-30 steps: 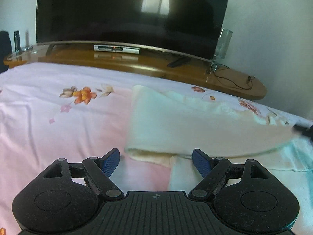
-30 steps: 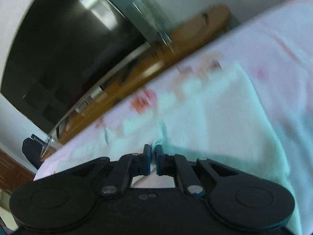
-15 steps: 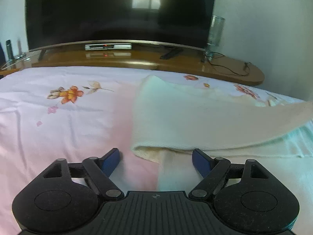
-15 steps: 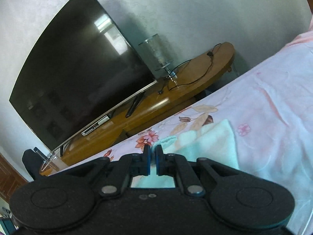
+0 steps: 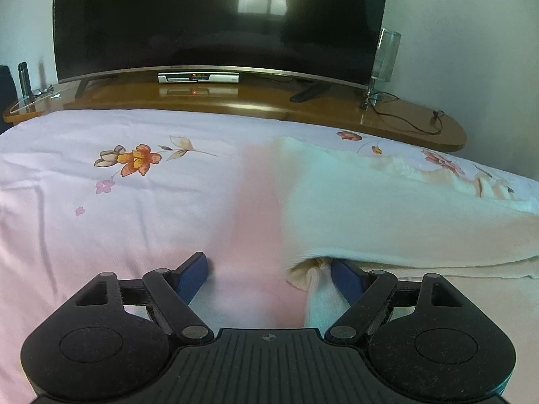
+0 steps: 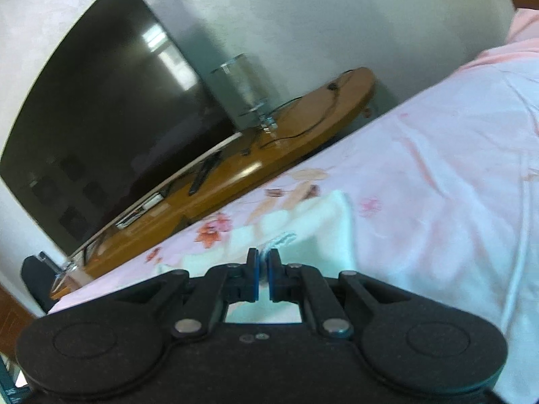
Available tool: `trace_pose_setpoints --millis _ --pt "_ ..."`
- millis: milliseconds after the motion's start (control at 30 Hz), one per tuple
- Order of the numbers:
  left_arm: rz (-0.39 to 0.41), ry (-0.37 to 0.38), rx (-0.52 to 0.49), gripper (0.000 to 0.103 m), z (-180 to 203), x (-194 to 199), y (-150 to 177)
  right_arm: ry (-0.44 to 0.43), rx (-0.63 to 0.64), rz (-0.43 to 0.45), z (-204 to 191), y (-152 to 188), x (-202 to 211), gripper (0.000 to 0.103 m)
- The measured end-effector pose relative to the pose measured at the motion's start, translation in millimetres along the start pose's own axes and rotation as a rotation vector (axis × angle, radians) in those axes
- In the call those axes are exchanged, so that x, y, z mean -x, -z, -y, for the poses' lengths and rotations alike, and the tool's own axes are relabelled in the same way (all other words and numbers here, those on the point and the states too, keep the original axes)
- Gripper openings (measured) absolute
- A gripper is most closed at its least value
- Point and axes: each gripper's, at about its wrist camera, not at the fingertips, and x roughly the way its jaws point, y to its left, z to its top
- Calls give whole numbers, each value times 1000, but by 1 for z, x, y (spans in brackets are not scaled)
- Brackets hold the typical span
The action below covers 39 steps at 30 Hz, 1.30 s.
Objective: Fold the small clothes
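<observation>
Over the bedsheet (image 5: 134,208), left tool (image 5: 269,274) has reached the garment (image 5: 387,215).

2 low wrist views over bedsheet (image 5: 141,222)

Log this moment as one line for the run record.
left gripper: open, at folded edge | right gripper: shut on cream garment, lifted | surface: floral bedsheet | fold: unfinished

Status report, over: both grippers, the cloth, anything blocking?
Left gripper open, cloth edge between fingers. Right gripper shut on cloth. Cloth half folded on bedsheet. Nothing blocking.
</observation>
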Motion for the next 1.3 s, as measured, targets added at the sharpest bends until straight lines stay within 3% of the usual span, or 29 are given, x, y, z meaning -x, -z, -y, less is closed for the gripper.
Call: trace_pose_setpoints --millis 300,567,667,700,767,867,967,1033,1067,1100,1167,1233,1300 --pt "-3 16 -34 81 1 1 1 81 5 -41 30 17 6 6" --pt "-11 23 -47 81 -1 2 1 61 49 -17 20 14 15 6" --pt "-34 16 -85 81 -4 10 -1 116 120 -101 19 22 1 7" --pt "-28 -4 -81 81 -9 18 -2 107 123 -98 21 22 2 6" --pt "51 4 -52 80 -14 40 -10 104 141 -49 18 14 17 17" --pt "139 112 -46 80 12 49 -32 63 189 19 7 8 27 16" --pt "46 177 -137 80 55 19 -33 67 233 -48 -14 11 -2 16" --pt "-52 155 -129 81 58 -8 -15 91 322 -131 -21 23 -20 12" --pt "9 159 -150 81 57 -5 -5 117 363 -142 -19 31 -26 11" --pt "11 164 -166 81 57 -2 -5 94 358 -113 -14 34 -23 11" --pt "21 201 -105 80 49 5 -16 74 340 -127 -10 30 -21 11" --pt "103 229 -69 80 43 10 -33 75 343 -135 -13 23 -22 11" --pt "130 224 -88 80 48 -1 -52 87 349 -62 -16 15 -19 19"
